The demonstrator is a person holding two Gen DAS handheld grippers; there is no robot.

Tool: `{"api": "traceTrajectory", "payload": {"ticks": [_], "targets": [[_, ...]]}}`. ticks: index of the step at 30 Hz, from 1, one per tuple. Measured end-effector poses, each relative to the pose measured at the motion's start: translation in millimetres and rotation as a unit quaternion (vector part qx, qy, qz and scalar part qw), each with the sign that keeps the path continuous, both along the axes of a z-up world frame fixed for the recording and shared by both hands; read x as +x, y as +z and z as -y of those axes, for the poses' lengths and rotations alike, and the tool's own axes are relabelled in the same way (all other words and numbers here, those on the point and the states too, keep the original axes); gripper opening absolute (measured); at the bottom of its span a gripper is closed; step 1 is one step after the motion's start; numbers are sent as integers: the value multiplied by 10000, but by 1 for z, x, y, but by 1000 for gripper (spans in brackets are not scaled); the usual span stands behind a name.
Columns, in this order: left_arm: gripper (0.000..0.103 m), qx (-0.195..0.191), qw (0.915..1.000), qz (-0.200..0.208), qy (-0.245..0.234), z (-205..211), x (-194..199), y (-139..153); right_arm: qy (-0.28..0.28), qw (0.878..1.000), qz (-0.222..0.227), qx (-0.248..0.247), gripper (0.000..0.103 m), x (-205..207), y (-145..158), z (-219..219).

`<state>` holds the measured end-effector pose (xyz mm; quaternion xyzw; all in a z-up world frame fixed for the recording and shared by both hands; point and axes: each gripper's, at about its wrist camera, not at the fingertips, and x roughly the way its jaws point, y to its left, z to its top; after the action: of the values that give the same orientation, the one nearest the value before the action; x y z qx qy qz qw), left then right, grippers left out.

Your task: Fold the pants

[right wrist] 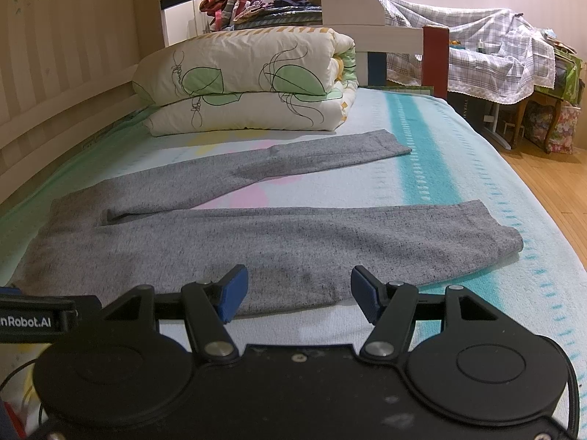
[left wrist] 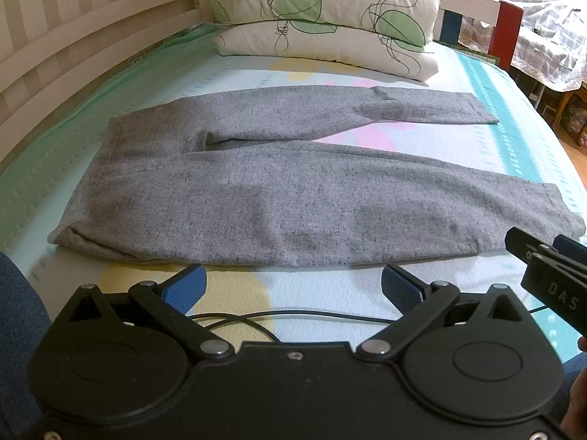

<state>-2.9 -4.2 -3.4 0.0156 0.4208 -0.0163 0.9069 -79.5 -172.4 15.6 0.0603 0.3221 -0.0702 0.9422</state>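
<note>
The heathered grey knit pants (left wrist: 279, 198) lie flat and unfolded on the bed, waistband toward the left, the two legs running to the right and spread apart in a narrow V, so that a strip of the pastel bed sheet (left wrist: 488, 84) with turquoise stripes and pink and yellow patches shows between them. The near leg ends in a cuff close to the bed's right edge; the far leg has a small crease about halfway along.

The left gripper (left wrist: 291, 286), black with blue ribbed pads, hovers just short of the near edge of the pants with its fingers spread wide and nothing between them. The right gripper (right wrist: 298, 293), of the same build, sits over the near hem of the nearer leg, its fingers likewise wide apart and empty. In the left wrist view the side of the right gripper reads "DAS"; in the right wrist view the left gripper's side reads "nRobot.AI", the start cut off.

Beyond the pants sits a folded cream quilt (right wrist: 242, 84) printed with green leaves and black line drawings. A thin black cable (left wrist: 293, 318) lies on the sheet near the left gripper.
</note>
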Motion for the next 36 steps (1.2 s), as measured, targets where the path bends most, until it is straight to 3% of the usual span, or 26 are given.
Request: {"api": "traceTrajectory", "payload": {"ticks": [36], "targets": [[101, 58, 9999, -5, -116, 6, 0, 0, 109, 9999, -79, 19, 66, 2, -1, 0]]}}
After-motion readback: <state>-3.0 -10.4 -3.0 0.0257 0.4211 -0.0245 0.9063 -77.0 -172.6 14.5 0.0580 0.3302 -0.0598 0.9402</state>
